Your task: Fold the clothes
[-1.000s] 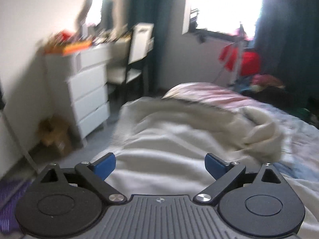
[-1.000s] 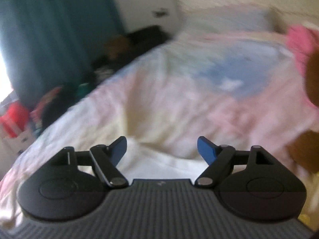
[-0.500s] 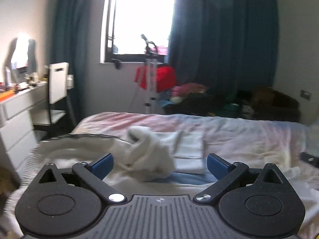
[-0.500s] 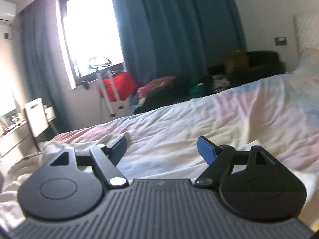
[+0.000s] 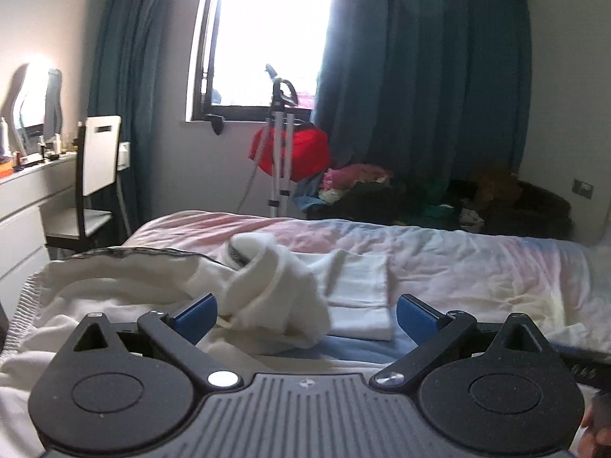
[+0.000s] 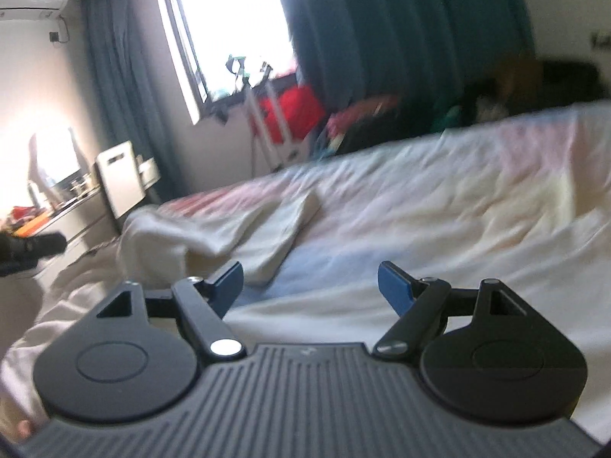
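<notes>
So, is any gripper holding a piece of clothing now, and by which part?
Nothing is held: the left gripper and the right gripper are both open above the cream garment.

Your right view smears the clothes heap (image 6: 366,122) at one o'clock; the cream garment (image 5: 114,290) runs off at nine.

Home bedroom, bed (image 5: 477,267), curtains (image 5: 420,76), dresser (image 5: 23,206)
</notes>
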